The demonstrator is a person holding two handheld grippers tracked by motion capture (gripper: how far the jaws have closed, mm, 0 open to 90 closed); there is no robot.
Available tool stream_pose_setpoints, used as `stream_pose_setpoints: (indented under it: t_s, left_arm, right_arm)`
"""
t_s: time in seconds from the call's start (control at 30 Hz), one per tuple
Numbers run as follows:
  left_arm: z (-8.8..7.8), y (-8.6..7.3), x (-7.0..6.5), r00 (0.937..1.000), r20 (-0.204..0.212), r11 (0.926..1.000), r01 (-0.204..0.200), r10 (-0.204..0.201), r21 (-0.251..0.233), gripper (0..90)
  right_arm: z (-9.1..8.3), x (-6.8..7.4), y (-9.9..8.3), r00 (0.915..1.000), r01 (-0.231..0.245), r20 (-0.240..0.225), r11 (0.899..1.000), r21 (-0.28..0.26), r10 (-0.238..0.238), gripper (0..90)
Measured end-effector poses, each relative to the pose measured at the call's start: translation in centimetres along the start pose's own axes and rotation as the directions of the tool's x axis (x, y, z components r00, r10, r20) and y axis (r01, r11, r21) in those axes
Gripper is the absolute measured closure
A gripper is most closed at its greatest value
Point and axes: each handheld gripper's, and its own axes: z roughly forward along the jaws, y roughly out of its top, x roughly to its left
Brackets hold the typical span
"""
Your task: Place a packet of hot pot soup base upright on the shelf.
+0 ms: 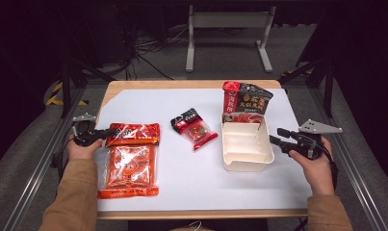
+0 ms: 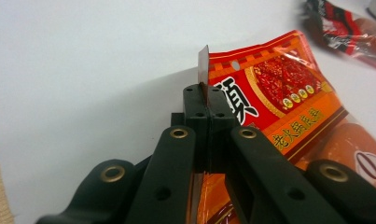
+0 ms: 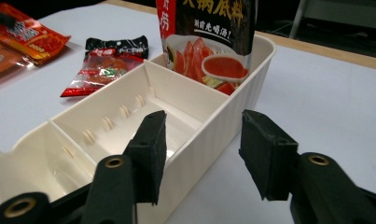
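left tool point(image 2: 207, 109): my jaws clamp only the orange packet's point(image 2: 288, 107) thin corner; it may tear or slip when lifted.
right tool point(image 3: 202, 156): my jaws stand apart astride the box point(image 3: 223, 116) wall; closing could shove it.

I see an orange and red packet point(image 2: 288, 93) with black letters pinched between my left black jaws. A cream-white box point(image 3: 213, 121) wall sits between my right black jaws.
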Motion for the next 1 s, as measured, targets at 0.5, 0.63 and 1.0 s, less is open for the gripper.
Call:
stream_pose_setpoints:
  t_s: [0.5, 0.63, 1.0]
  left_arm:
    - [-4.8, 1.6, -2.2, 0.9989, 0.037, 0.9910, -0.023, 0.028, -0.132, 90.0]
    - [-5.9, 2.0, -2.9, 0.9981, 0.052, 0.9879, -0.024, 0.032, -0.153, 90.0]
    - [-8.7, 3.4, -5.9, 0.9915, 0.081, 0.9714, -0.082, 0.102, -0.223, 90.0]
  right_arm:
    - [-0.4, 0.3, 0.9, 0.9994, -0.023, -0.026, 0.999, 0.039, 0.024, 61.4]
    - [-0.6, 0.6, 1.2, 0.9976, -0.029, -0.061, 0.999, 0.038, 0.031, 65.8]
    - [-1.3, 1.1, 1.9, 0.9980, -0.016, -0.061, 0.999, 0.029, 0.018, 69.2]
